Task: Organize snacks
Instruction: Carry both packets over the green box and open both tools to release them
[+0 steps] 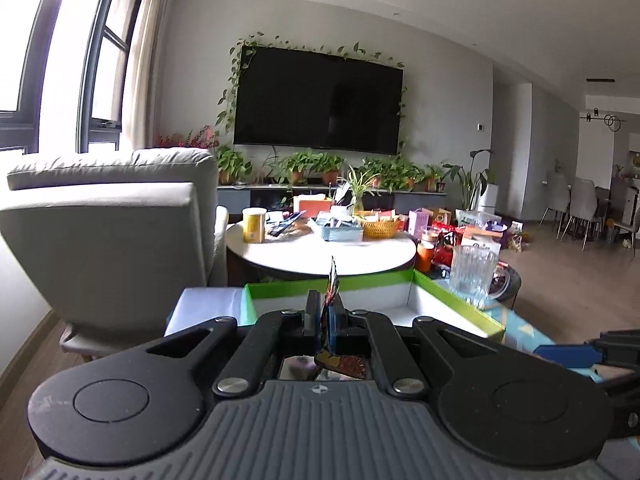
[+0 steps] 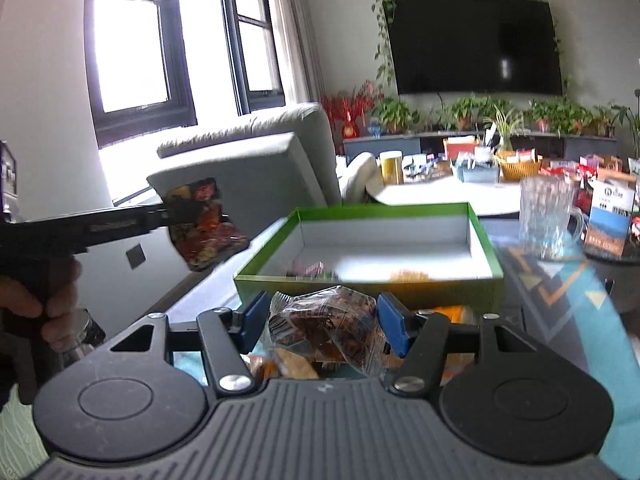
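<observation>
Clamping a dark red-and-orange foil snack packet (image 2: 202,226) by its edge, the left gripper (image 1: 329,314) risks dropping it short of the green-rimmed cardboard box (image 2: 486,236); the right gripper (image 2: 322,320) pinches a clear crinkly wrapped snack (image 2: 324,326).

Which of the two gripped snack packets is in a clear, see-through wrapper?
The packet in the right gripper: the see-through snack. The left gripper holds an opaque dark red-and-orange packet.

home living room, wall tv (image 1: 318,98), armchair (image 1: 108,240)
</observation>
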`<state>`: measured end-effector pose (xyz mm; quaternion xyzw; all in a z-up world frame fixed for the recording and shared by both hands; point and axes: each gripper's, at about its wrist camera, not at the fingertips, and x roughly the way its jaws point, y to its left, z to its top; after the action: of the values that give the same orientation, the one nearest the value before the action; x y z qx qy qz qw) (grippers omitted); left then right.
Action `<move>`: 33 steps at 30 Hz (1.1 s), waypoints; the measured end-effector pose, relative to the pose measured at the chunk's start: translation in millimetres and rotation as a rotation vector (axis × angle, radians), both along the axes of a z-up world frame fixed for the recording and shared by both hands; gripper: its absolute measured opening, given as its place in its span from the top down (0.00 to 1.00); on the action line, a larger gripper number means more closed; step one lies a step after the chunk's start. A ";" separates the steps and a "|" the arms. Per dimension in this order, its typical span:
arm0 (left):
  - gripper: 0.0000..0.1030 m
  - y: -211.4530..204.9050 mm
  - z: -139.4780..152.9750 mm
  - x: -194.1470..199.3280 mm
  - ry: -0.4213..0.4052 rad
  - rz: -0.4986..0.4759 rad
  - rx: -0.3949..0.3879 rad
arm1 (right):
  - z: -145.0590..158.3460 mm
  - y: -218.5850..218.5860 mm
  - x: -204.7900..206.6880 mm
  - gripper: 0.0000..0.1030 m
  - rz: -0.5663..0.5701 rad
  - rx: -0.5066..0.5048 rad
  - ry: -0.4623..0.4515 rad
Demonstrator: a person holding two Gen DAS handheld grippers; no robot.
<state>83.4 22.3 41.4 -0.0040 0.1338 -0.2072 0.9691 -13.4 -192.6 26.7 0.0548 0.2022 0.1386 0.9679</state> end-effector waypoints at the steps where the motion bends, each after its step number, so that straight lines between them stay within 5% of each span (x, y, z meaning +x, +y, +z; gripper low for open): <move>1: 0.97 -3.5 0.4 4.5 -0.001 0.001 -0.001 | 1.4 -0.9 1.2 0.58 0.000 0.000 -0.006; 16: 0.95 -47.7 -25.6 69.0 0.098 0.017 0.058 | 11.7 -20.4 25.0 0.58 -0.033 0.038 -0.057; 21: 0.62 -51.3 -40.8 73.5 0.140 0.035 0.105 | 14.3 -24.4 35.9 0.58 -0.034 0.045 -0.075; 33: 0.56 -21.0 -39.0 59.0 0.153 0.106 0.078 | 11.8 -32.8 67.9 0.58 -0.060 0.070 -0.070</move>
<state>142.4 1.2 2.4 0.0109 0.2152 -0.1495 0.9650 54.5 -225.4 38.5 0.0899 0.1612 0.1183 0.9757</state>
